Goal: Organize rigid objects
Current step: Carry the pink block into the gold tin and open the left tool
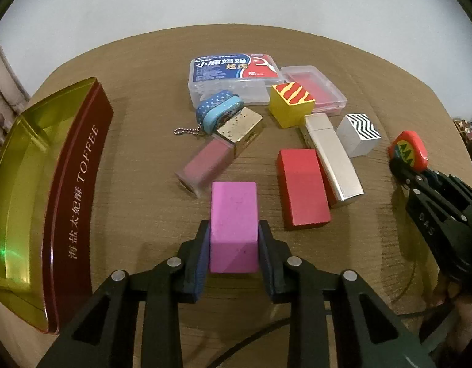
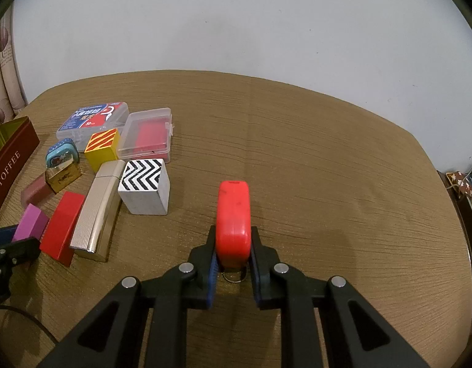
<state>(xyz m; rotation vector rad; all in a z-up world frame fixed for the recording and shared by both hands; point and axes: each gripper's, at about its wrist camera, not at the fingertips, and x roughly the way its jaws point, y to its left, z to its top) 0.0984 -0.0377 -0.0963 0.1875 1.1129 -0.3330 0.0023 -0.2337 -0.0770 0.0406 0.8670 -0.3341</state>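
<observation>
The left gripper [image 1: 234, 247] is gripping the near end of the pink block [image 1: 233, 224], its long axis pointing to twelve o'clock, the open tin [image 1: 79, 184] waiting at nine o'clock; the right gripper [image 2: 232, 257] is pinching a red tape measure [image 2: 232, 214] on the bench [image 2: 328, 184].

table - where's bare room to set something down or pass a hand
Widest free patch: the table right of the zigzag cube and beyond the red tape measure. A narrower strip lies between the toffee tin and the frosted tube. Crowded: the cluster around the yellow cube.
</observation>
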